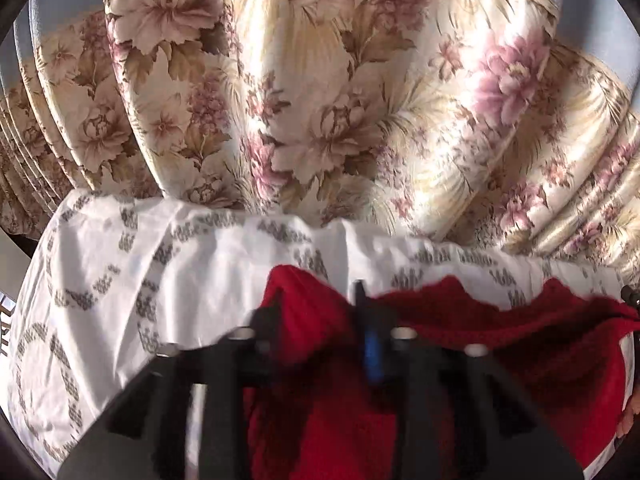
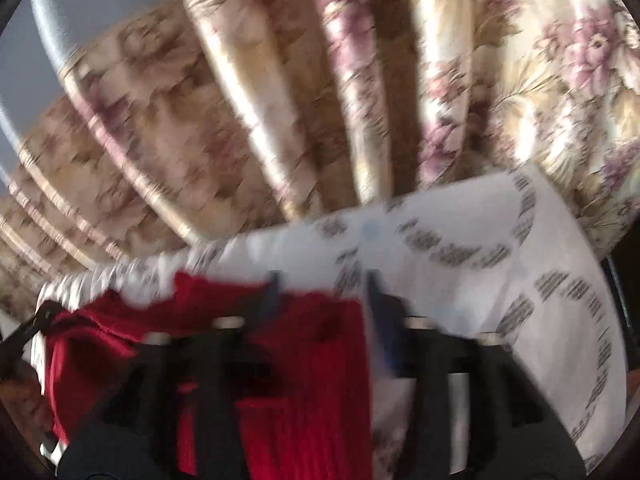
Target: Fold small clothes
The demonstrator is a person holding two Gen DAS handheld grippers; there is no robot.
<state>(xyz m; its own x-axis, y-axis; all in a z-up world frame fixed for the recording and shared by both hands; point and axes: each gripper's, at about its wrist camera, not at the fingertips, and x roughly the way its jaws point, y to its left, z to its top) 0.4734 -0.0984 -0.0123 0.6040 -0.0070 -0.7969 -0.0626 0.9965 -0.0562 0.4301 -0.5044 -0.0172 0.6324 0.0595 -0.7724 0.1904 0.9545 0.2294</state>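
A red knitted garment (image 1: pixel 500 344) lies on a white patterned sheet (image 1: pixel 132 264). My left gripper (image 1: pixel 316 300) has its two fingers apart with a raised fold of the red cloth between them; whether it grips is unclear. In the right wrist view, which is blurred by motion, the same red garment (image 2: pixel 304 360) lies under and between the fingers of my right gripper (image 2: pixel 324 280), whose fingers also stand apart. The other gripper's tip shows at the left edge (image 2: pixel 40 316) on the cloth.
A floral curtain (image 1: pixel 320 100) in cream, pink and brown hangs right behind the sheet-covered surface. The sheet (image 2: pixel 520 280) stretches to both sides of the garment. A dark edge lies at the far right (image 2: pixel 618 300).
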